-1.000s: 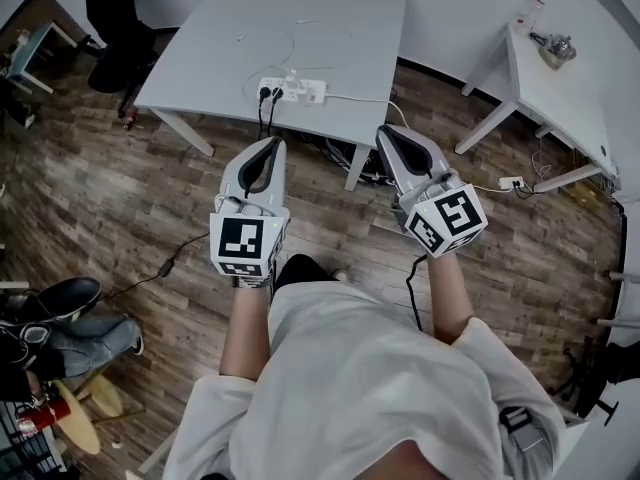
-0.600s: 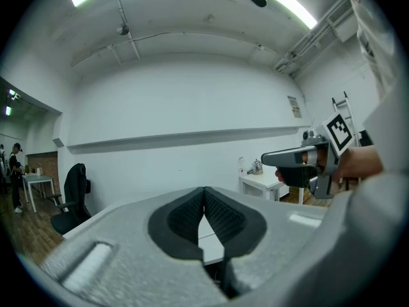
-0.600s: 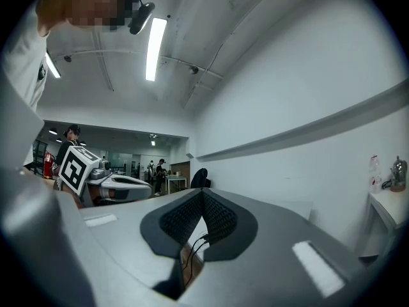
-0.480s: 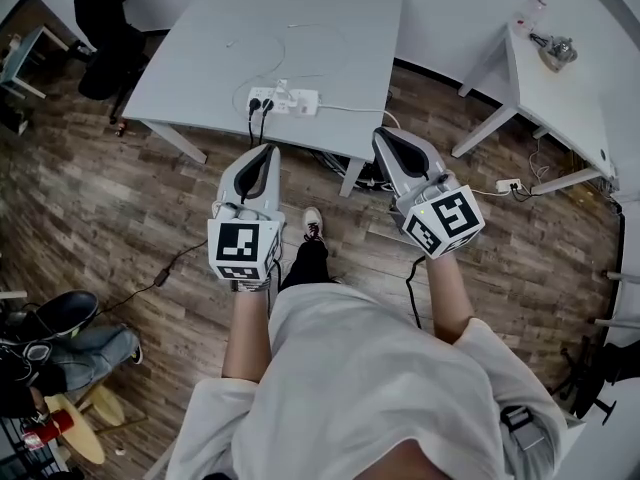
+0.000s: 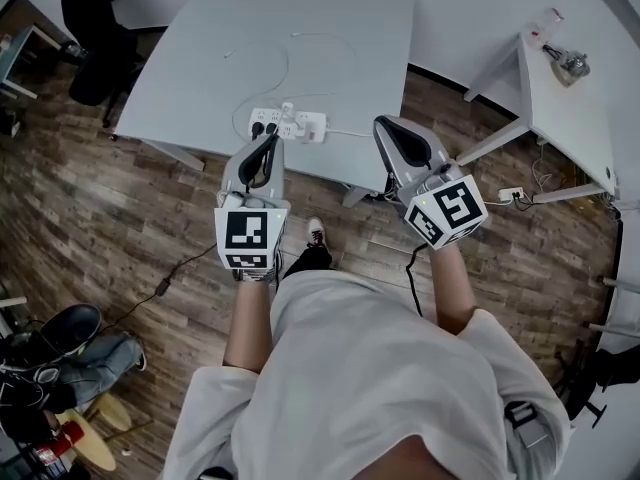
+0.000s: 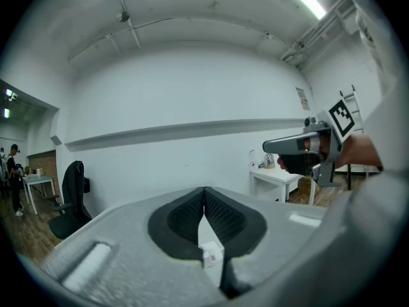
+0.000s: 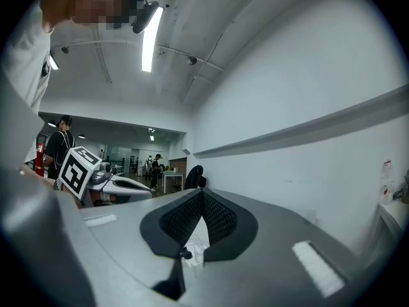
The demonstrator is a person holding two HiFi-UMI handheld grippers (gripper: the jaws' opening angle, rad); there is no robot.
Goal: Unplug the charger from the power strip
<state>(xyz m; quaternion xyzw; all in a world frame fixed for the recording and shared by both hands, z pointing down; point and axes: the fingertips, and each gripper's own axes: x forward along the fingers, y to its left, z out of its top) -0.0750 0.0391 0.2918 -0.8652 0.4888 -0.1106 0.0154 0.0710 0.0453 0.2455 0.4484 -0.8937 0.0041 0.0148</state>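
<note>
A white power strip (image 5: pixel 296 125) lies near the front edge of the grey table (image 5: pixel 200 58). Two black plugs (image 5: pixel 262 128) sit in its left end, and a white charger (image 5: pixel 287 112) with a thin white cable is plugged in beside them. My left gripper (image 5: pixel 268 140) is shut and empty, its tips just in front of the strip's left end. A bit of white shows below its closed jaws (image 6: pixel 204 189). My right gripper (image 5: pixel 385 126) is shut and empty, to the right of the strip at the table's front edge. Its pads meet in the right gripper view (image 7: pixel 202 192).
A white side table (image 5: pixel 560 98) stands at the right, with a second power strip (image 5: pixel 511 195) on the wooden floor below it. A black chair (image 5: pixel 85 28) stands far left. Cables trail under the grey table. A seated person's legs (image 5: pixel 60 343) are at lower left.
Both grippers have moved forward to the table as the person stepped closer. The left tips now reach the power strip, and the right tips are at the table's edge. Both jaws stayed shut.
</note>
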